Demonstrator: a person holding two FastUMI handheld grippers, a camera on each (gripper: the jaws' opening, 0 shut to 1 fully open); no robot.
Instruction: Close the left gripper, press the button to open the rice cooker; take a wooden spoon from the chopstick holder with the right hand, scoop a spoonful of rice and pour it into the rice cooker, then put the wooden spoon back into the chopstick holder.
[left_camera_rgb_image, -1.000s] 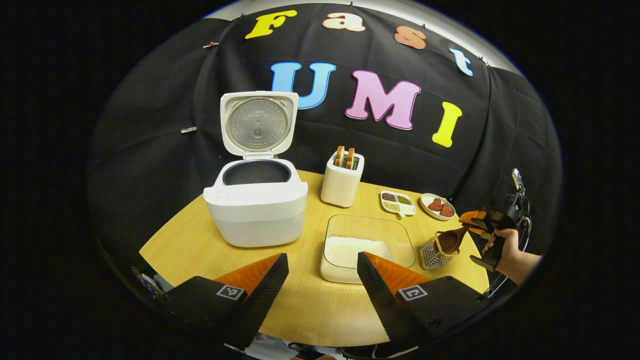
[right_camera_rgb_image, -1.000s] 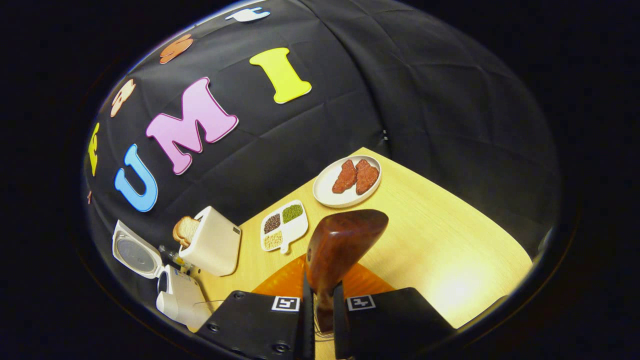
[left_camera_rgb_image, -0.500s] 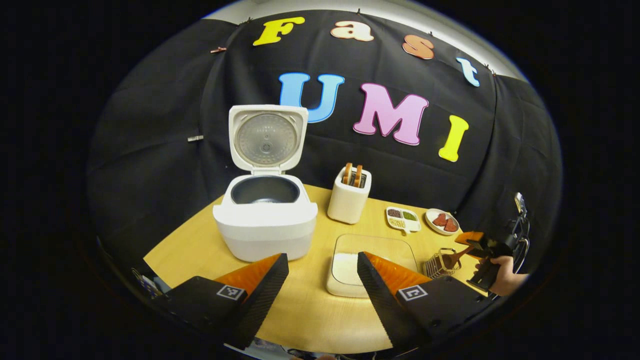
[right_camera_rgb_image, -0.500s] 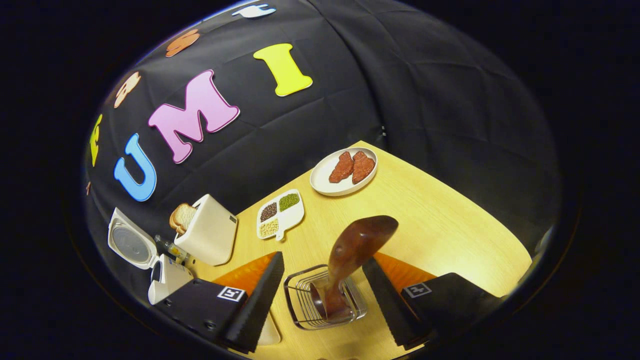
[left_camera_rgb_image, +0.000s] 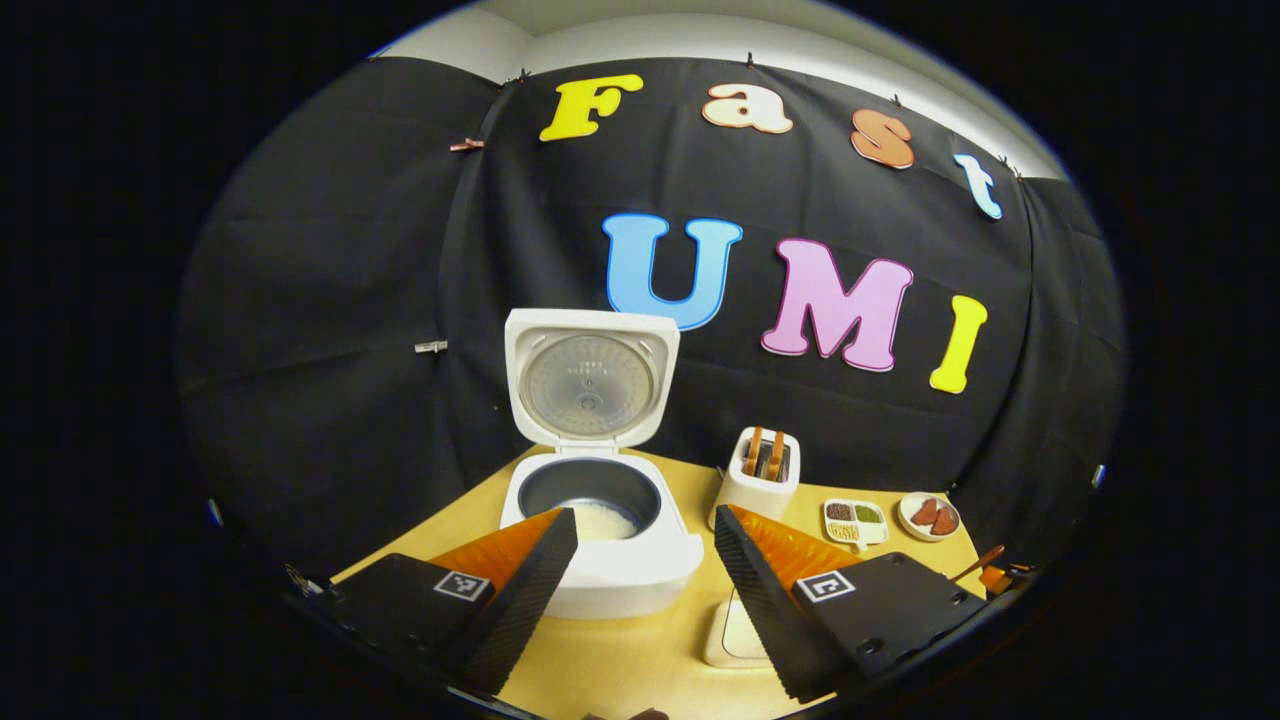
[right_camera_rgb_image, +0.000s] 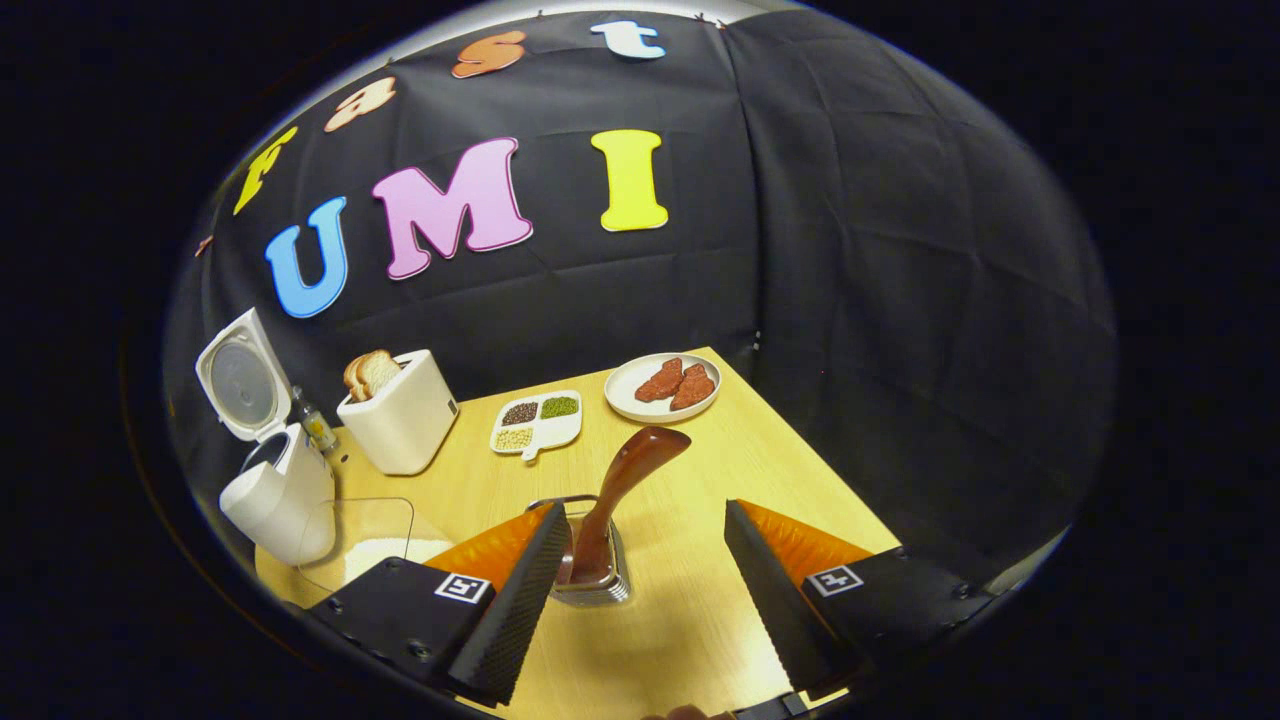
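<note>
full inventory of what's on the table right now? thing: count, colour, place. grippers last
rice cooker: 1, white, lid up, table's far left; white rice in its pot
toaster: 1, cream, right of the cooker, bread slices in its slots
divided dish: 1, white, three compartments of dark, green and pale grains, between toaster and plate
plate: 1, white, two reddish-brown pieces on it, far right corner
rice container: 1, clear, white rice inside, in front of the cooker
chopstick holder: 1, metal wire, near edge
wooden spoon: 1, dark brown, standing tilted in the holder
table: 1, light wood
left gripper: open, holds nothing
right gripper: open, a finger either side of the holder, spoon not held
</note>
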